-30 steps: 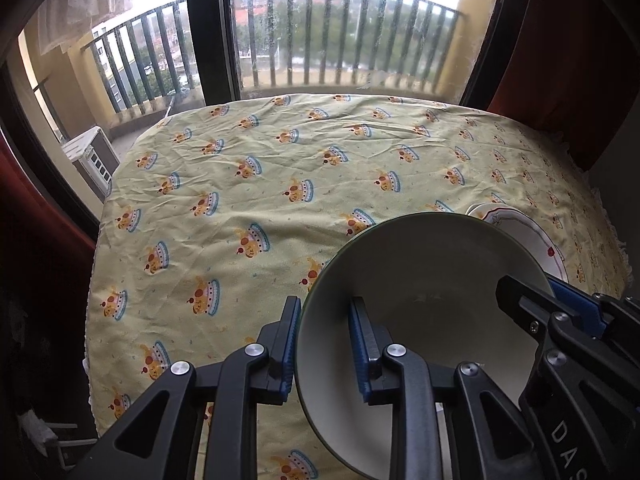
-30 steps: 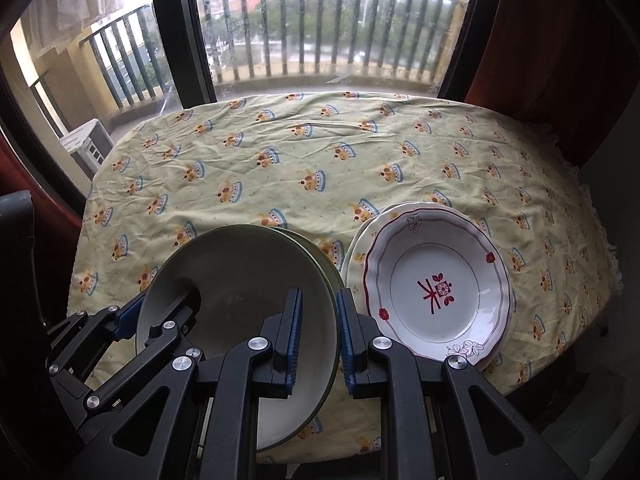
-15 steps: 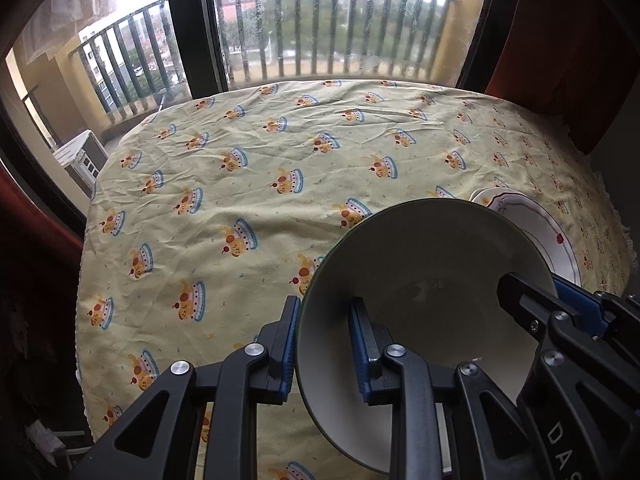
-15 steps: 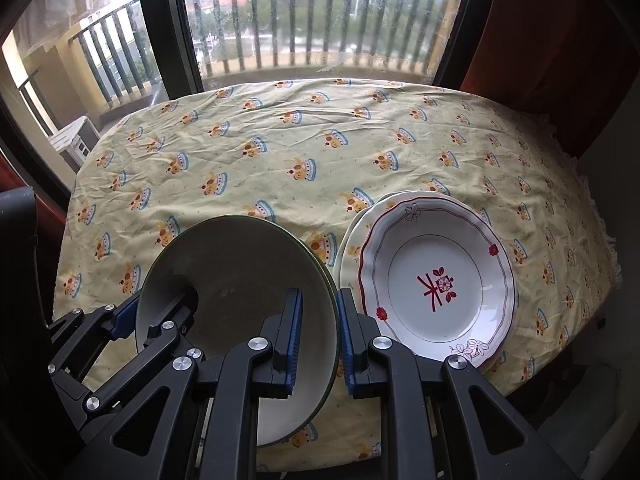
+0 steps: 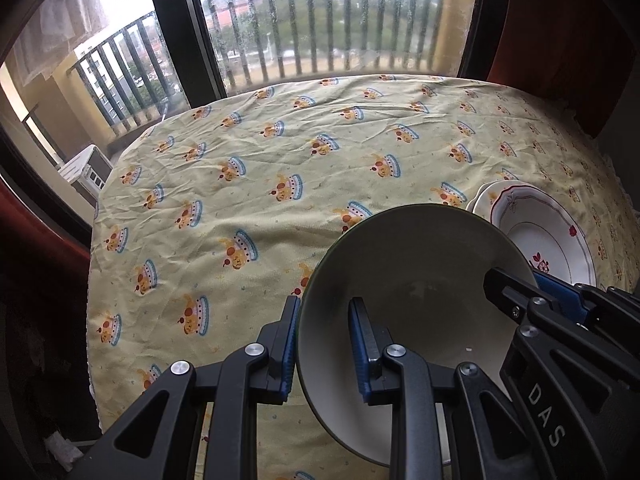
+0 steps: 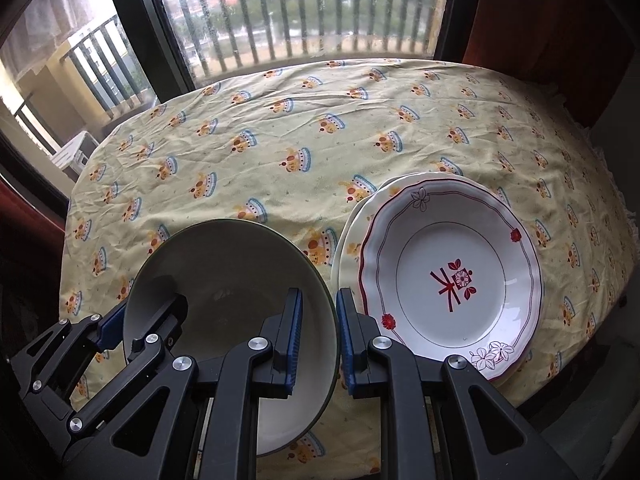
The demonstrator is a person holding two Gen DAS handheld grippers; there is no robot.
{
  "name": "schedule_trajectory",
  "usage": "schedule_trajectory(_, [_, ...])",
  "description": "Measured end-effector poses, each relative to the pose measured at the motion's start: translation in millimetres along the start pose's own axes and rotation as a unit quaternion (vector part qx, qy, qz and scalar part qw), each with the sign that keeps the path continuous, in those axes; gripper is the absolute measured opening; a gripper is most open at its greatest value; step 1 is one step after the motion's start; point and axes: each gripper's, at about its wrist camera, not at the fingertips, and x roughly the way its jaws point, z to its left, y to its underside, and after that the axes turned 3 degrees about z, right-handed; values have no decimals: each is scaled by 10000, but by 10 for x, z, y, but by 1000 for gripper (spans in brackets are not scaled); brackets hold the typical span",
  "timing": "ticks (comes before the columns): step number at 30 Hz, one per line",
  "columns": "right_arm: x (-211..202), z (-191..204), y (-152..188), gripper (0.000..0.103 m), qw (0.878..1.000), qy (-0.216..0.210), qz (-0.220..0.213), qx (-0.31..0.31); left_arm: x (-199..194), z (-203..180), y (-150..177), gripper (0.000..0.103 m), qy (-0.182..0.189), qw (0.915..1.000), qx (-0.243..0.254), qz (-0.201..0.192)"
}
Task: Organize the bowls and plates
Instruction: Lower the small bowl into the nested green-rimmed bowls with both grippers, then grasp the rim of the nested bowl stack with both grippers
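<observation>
Left gripper clamps the bowl rim — one finger outside, one inside. Right gripper grips the opposite rim. Bowl hangs tilted over the yellow tablecloth, red-patterned plate just beside it — a second plate underneath.

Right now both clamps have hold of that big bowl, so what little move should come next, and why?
Probably ease the bowl down onto the tablecloth beside the stacked plates. The left gripper and right gripper pinch opposite rims, and the bowl hangs tilted above the cloth.
</observation>
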Motion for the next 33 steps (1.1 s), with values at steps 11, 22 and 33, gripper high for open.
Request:
schedule_trajectory(11, [162,-103,-27,22,9986,-439,279,117,68,-4,-7,29,-2,9998,-21,174])
schedule_trajectory(22, [50,-129,97,38,9976,-518,308,345,12,89,126,63,656,9976,-92,190])
schedule_trajectory(33, [103,-346,90,68,9939,-695,419,750,101,137,149,85,927,9941,-512,227])
